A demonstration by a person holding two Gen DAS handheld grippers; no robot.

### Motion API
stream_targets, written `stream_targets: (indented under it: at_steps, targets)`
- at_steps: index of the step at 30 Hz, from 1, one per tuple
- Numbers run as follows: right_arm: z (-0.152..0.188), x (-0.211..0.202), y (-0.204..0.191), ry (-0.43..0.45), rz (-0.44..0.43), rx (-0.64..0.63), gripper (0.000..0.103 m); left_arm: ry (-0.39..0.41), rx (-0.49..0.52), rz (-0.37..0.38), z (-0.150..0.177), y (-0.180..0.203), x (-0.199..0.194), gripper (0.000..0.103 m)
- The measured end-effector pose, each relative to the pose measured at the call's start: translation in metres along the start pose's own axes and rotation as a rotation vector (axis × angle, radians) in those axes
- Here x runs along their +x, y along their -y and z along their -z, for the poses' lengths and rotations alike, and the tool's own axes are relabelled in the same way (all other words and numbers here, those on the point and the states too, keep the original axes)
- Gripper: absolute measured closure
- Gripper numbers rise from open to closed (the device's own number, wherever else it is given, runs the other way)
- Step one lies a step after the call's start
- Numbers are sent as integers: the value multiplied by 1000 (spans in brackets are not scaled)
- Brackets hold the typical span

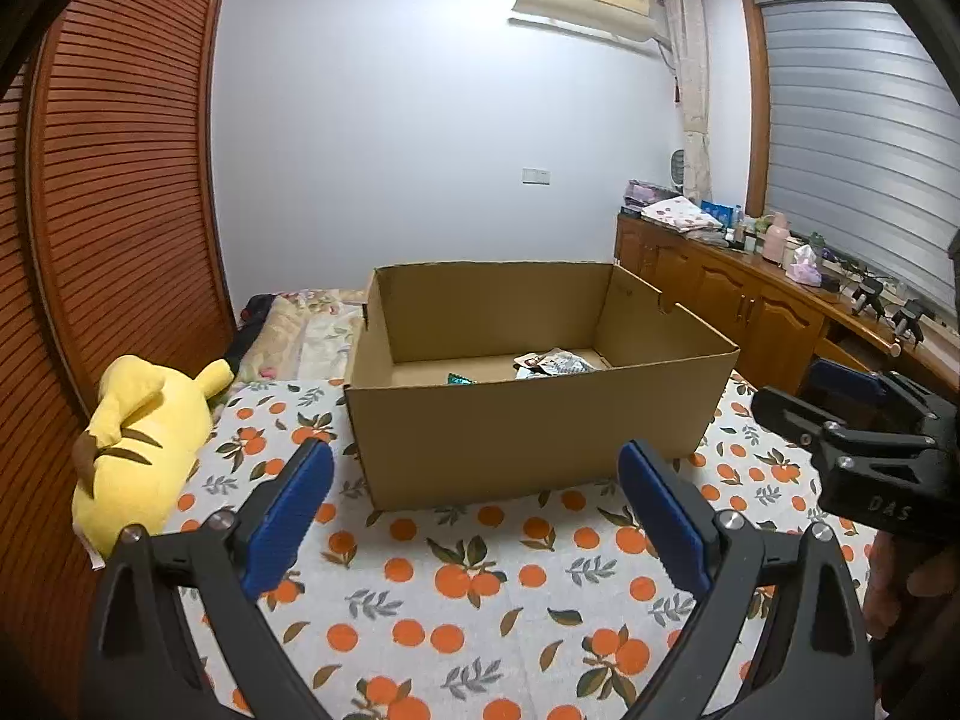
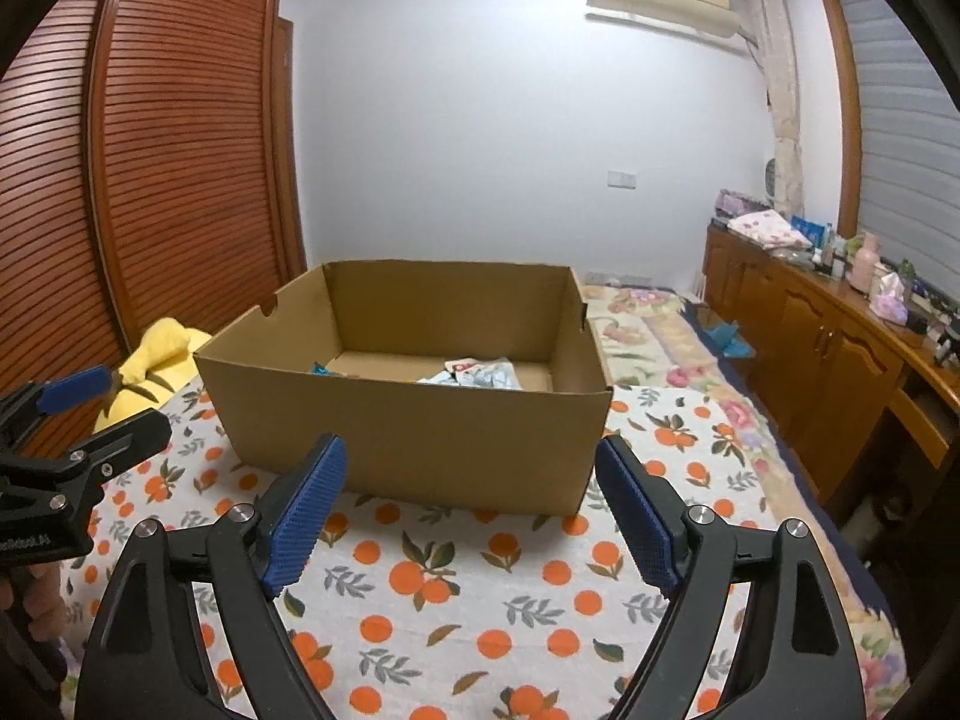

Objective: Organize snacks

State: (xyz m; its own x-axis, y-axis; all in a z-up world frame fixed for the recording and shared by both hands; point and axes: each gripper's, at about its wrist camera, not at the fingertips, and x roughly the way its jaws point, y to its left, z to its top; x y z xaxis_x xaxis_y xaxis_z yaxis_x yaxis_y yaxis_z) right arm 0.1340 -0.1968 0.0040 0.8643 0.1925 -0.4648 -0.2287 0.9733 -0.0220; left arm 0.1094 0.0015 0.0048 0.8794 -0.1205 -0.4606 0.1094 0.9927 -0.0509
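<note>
A: Left wrist view: my left gripper (image 1: 477, 516) is spread wide, holding nothing, over the bed (image 1: 480, 600). Snack packets (image 1: 555, 365) lie far right in the cardboard box (image 1: 528, 432).

B: Handling?

A: Light, crinkly, slippery, I'd judge; pinch an edge. Right wrist view: right gripper (image 2: 474, 510) likewise released, same packets (image 2: 477, 373).

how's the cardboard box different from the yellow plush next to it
The cardboard box is brown, stiff and straight-walled; the yellow plush is soft and rounded. The box stands upright with its top open and holds snack packets; the plush lies slumped on its side, holding nothing. Both rest on the orange-print bedspread.
</note>
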Motion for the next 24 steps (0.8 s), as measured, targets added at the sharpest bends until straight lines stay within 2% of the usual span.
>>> stream_targets:
  at_steps: [10,24]
  targets:
    - [-1,-41,2,35,-5,17,16,1,-2,-54,8,-1,-32,6]
    - [0,-84,0,86,0,22,16,46,2,-70,9,1,-74,6]
